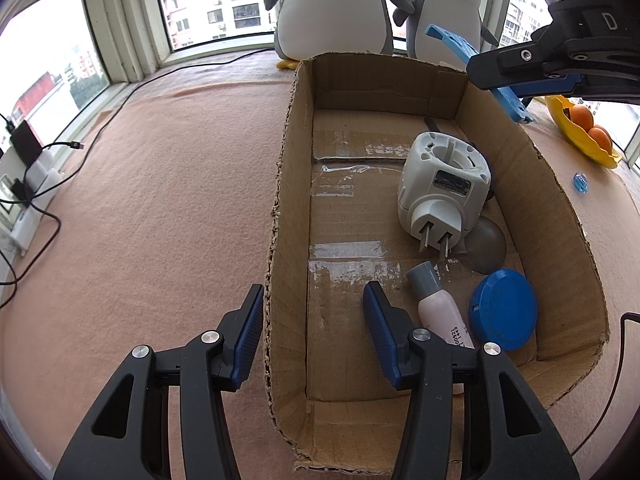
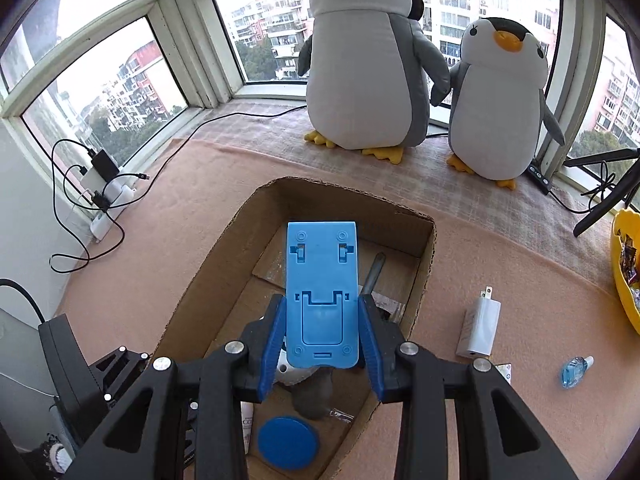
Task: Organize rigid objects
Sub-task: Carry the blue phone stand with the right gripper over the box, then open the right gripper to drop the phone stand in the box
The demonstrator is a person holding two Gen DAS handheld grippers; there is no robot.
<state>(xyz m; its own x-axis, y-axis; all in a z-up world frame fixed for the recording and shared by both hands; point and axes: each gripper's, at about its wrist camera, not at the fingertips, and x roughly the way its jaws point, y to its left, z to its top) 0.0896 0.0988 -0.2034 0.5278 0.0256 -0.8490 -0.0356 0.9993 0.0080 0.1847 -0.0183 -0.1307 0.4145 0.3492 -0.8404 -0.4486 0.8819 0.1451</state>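
Observation:
An open cardboard box [image 1: 288, 184] lies on the pink cloth. Inside it are a white plug adapter [image 1: 444, 188], a pink tube with a grey cap [image 1: 440, 312], a blue round lid [image 1: 504, 310] and a grey dome-shaped piece [image 1: 486, 244]. My left gripper [image 1: 314, 312] is open and straddles the box's near left wall, nothing pinched. My right gripper [image 2: 322, 320] is shut on a flat blue plastic stand [image 2: 322, 280], held above the box [image 2: 424, 248]. From the left wrist view that stand [image 1: 452, 46] hangs over the box's far right corner. The lid [image 2: 288, 442] shows below it.
A white charger [image 2: 480, 328] and a small blue bottle [image 2: 574, 372] lie on the cloth right of the box. A yellow bowl [image 2: 624, 272] sits at the right edge. Two plush penguins [image 2: 368, 64] stand by the window. A power strip with cables [image 2: 104, 200] is at the left.

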